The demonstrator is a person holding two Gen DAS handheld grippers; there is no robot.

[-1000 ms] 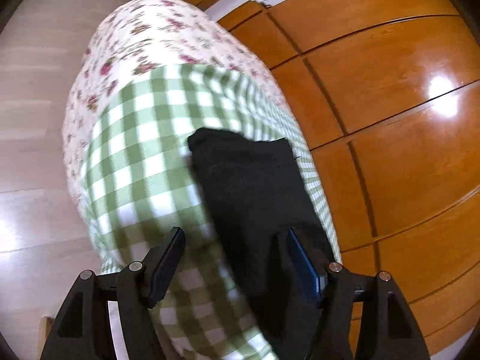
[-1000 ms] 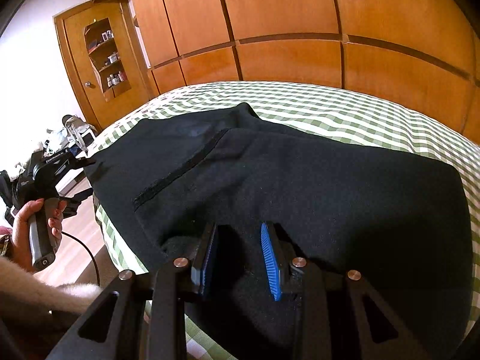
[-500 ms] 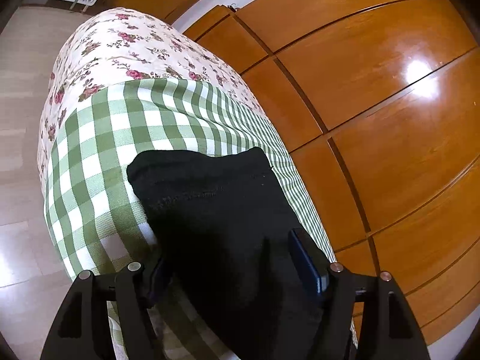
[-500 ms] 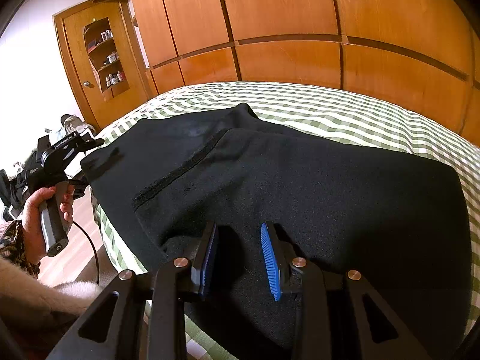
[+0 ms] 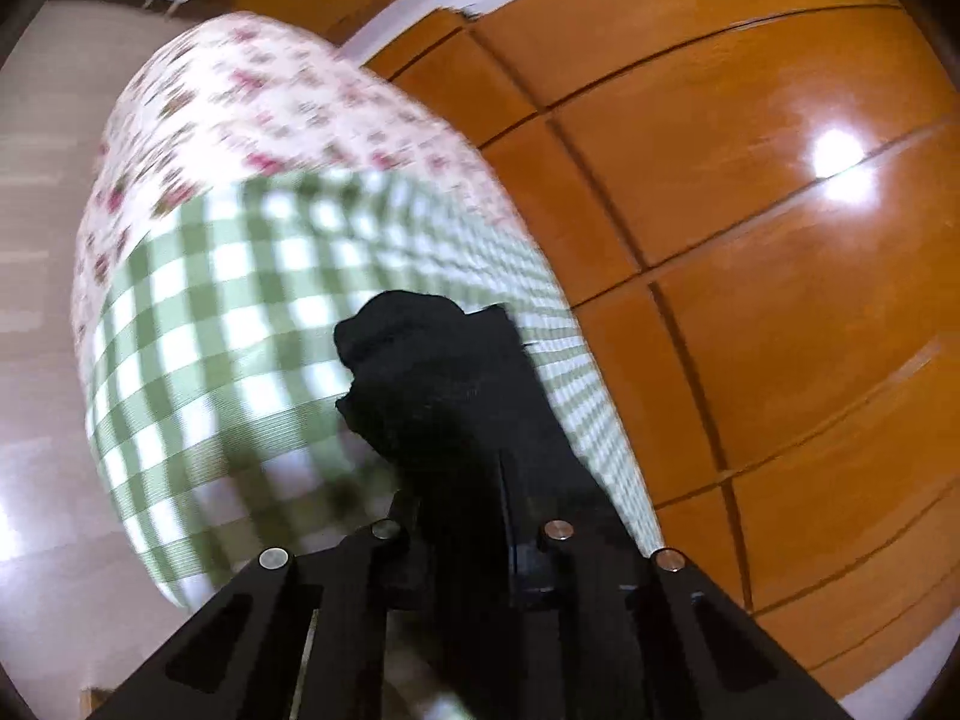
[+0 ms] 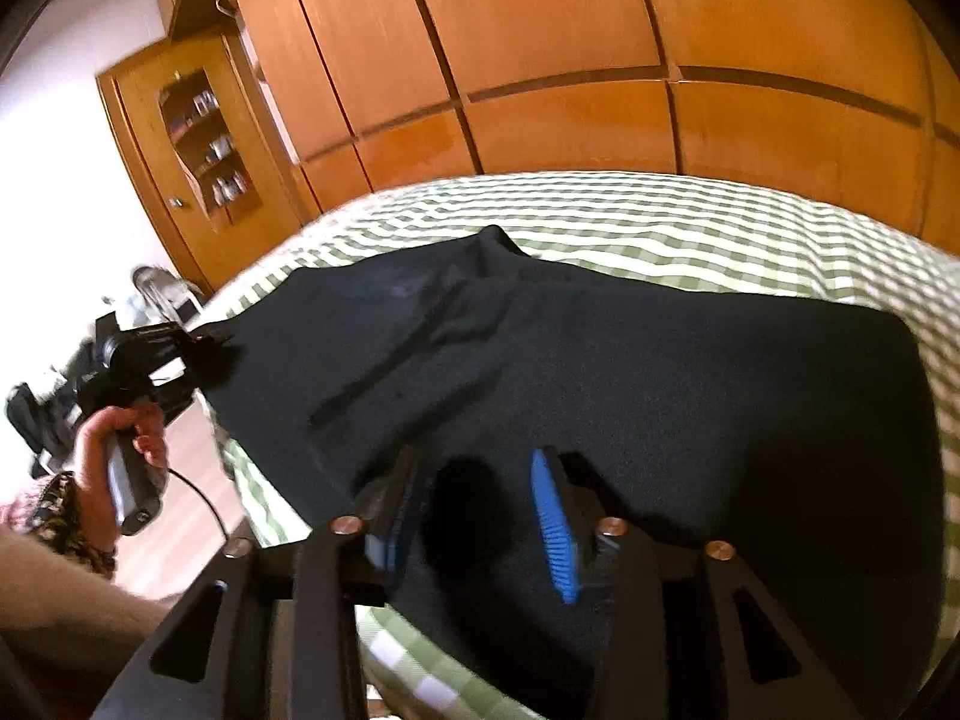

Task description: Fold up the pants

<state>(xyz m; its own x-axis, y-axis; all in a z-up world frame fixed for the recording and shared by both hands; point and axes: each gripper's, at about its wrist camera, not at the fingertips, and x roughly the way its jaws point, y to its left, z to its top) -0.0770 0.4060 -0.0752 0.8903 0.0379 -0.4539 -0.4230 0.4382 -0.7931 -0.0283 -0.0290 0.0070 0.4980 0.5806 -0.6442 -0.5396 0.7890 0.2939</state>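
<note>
The wardrobe (image 6: 570,60) fills the background behind the bed (image 6: 690,228), which carries a green-and-white check cover. The pants (image 6: 660,372) lie spread across that cover, reaching its near edge.

Your right gripper (image 6: 480,516) sits low over the near edge of the pants. Its jaws are spread, with black fabric showing in the gap between the blue pads (image 6: 555,531); whether the pads touch the cloth cannot be told. Your left gripper (image 5: 462,516) has its jaws drawn close together, pinching a bunched end of the pants (image 5: 444,384). The cloth runs forward from the jaws over the cover.

The right wrist view shows the full spread of the garment, and also the left gripper (image 6: 150,354) at the far left end of the pants, with your left hand (image 6: 114,450) on its handle. A cabinet (image 6: 204,144) with shelves stands at the left. The left wrist view shows only the gripped end of the pants, but adds a floral sheet (image 5: 240,120) beyond the check cover (image 5: 228,324) and the floor (image 5: 36,192) beside the bed.

The pants are black and matte. A dark seam (image 6: 390,372) runs diagonally across the left part. The gripped end is crumpled; the rest lies mostly flat.
</note>
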